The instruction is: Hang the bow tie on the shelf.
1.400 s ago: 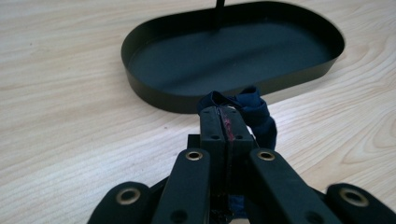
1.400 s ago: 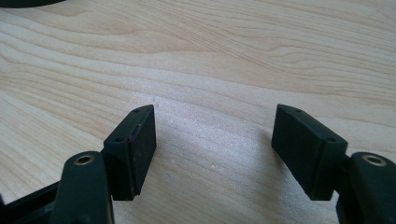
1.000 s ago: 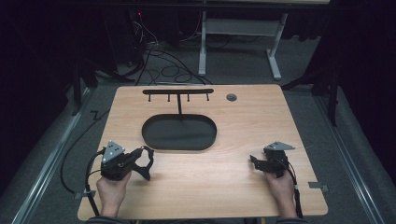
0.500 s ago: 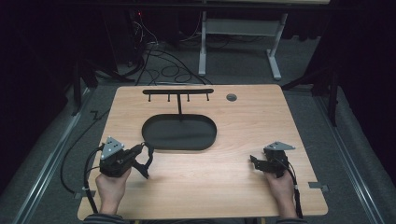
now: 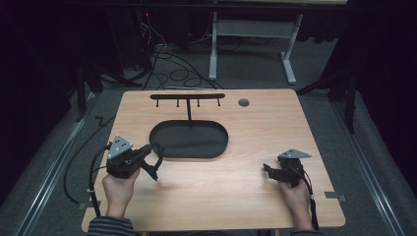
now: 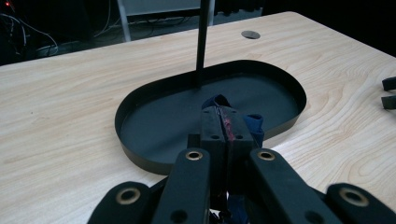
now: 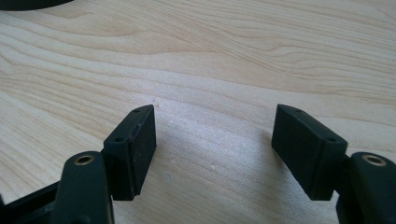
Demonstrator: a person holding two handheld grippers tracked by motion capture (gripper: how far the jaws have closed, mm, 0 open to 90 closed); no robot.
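Observation:
My left gripper (image 5: 155, 149) (image 6: 223, 125) is shut on a dark blue fabric loop (image 5: 153, 166) (image 6: 253, 125) with a red streak at the pinch. The loop hangs from the jaws just above the wood, at the near left rim of the black oval tray (image 5: 189, 156) (image 6: 140, 158). A thin post rises from the tray's far side to a crossbar with several hooks (image 5: 187, 97); the post (image 6: 201, 42) stands beyond my jaws. My right gripper (image 5: 268, 170) (image 7: 215, 135) rests low at the table's near right, open, with bare wood between its pads.
A round cable hole (image 5: 243, 103) (image 6: 251, 34) sits in the table's far right part. The right gripper's jaw tips (image 6: 389, 92) show off to one side. Cables and a white desk frame (image 5: 251, 44) lie on the floor behind the table.
My left gripper has lifted a little and edged toward the tray with the fabric loop in its jaws. The right hand has stayed put.

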